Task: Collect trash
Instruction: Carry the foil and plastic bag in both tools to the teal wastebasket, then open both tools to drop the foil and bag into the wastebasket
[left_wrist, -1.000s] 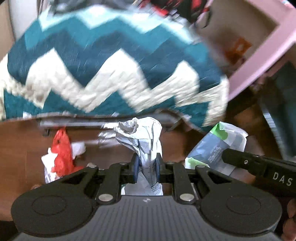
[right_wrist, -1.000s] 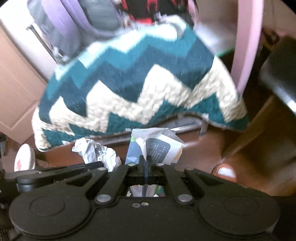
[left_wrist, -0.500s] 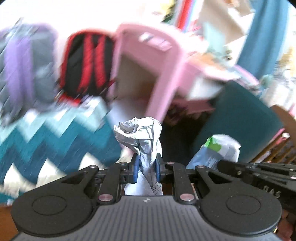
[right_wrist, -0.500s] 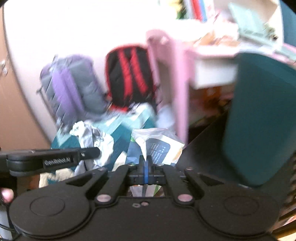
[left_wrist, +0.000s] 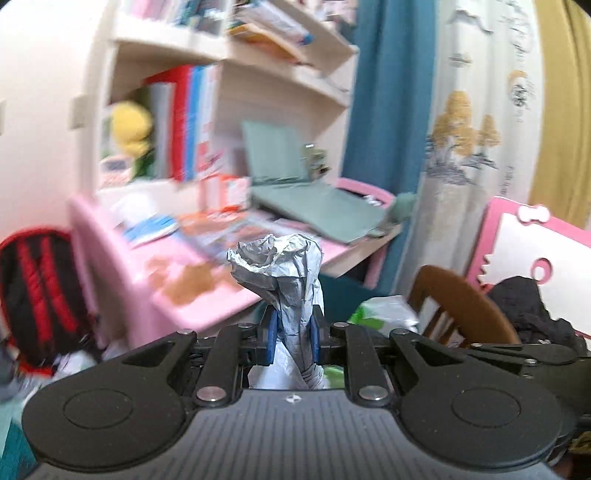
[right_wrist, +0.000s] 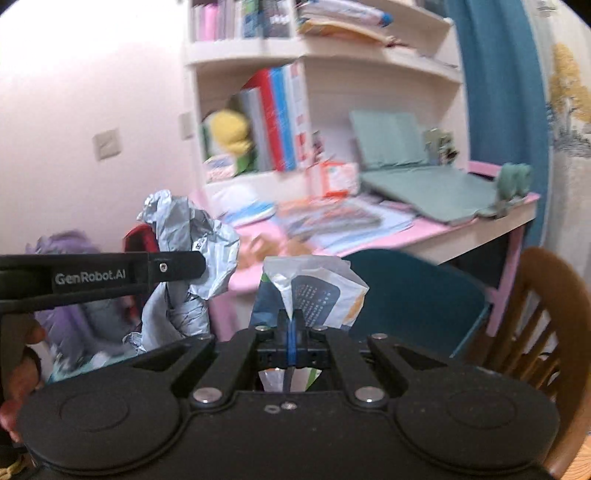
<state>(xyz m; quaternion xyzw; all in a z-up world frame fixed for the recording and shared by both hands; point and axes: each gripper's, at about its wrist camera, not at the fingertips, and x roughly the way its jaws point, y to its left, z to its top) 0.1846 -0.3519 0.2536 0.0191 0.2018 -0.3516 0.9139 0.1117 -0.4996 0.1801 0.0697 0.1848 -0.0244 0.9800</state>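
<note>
Crumpled grey paper (left_wrist: 284, 273) sits pinched between the closed jaws of the left gripper (left_wrist: 291, 332), its wad sticking up above the fingertips at 12 o'clock. The right gripper (right_wrist: 291, 326) is clamped tight on a flat printed wrapper (right_wrist: 314, 295), which fans out above its jaws. Both pieces are lifted clear of any surface and no bin shows in either view, so the step in hand looks like carrying the trash to wherever it gets dumped — the grip just has to last the trip.

To do that well, keep both grippers squeezed and level; the paper is held by a thin twisted neck, and the wrapper only by its edge, so a quick swing could let either slip. Keep the two loads apart as well.

Both grippers point forward, roughly level, toward the pink desk (right_wrist: 424, 229) and shelves (right_wrist: 325, 55). From the right view the left gripper (right_wrist: 201, 264) reaches in at 9 o'clock, close alongside — the paper (right_wrist: 192, 236) hangs just beside the wrapper
</note>
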